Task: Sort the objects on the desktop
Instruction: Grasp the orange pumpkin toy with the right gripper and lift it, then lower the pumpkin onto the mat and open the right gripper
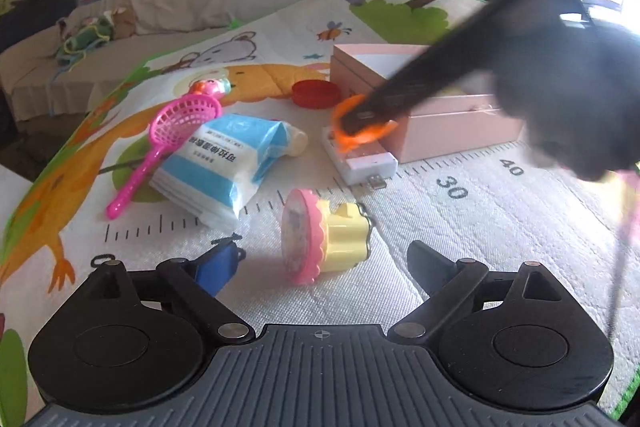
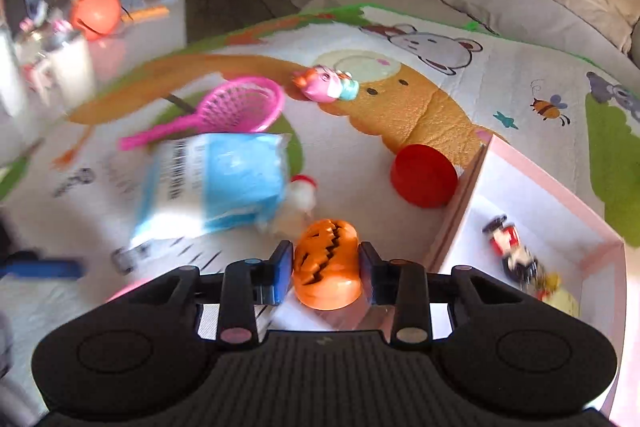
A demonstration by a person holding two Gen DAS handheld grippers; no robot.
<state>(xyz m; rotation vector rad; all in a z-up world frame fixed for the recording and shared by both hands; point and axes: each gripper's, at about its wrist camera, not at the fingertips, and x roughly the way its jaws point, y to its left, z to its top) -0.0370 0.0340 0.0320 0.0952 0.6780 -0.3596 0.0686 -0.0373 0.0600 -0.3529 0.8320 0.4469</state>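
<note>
While the right gripper [image 2: 326, 263] clamped an orange pumpkin toy [image 2: 326, 267] between its two fingers, the toy hung above the mat just beside the near wall of the pink box [image 2: 456, 215], with a white USB power strip [image 1: 360, 157] partly under it in the left wrist view. Inside the box's white interior lay a small red-and-black figure [image 2: 506, 241] and, nearer the corner, something yellow that was too blurred to name. A red round lid [image 2: 424, 175] rested on the mat touching the box's far outer corner. The left gripper [image 1: 320, 263] stood wide, holding nothing, with a pink-and-yellow cupcake toy [image 1: 324, 237] lying on its side between the spread fingers and a blue object [image 1: 218, 267] by the left finger. Farther off, a blue-and-white packet [image 1: 224, 167] lay on the mat with a pink toy net [image 1: 172, 135] resting against it, and a small pink character toy [image 2: 326, 87] sat beyond the net.
</note>
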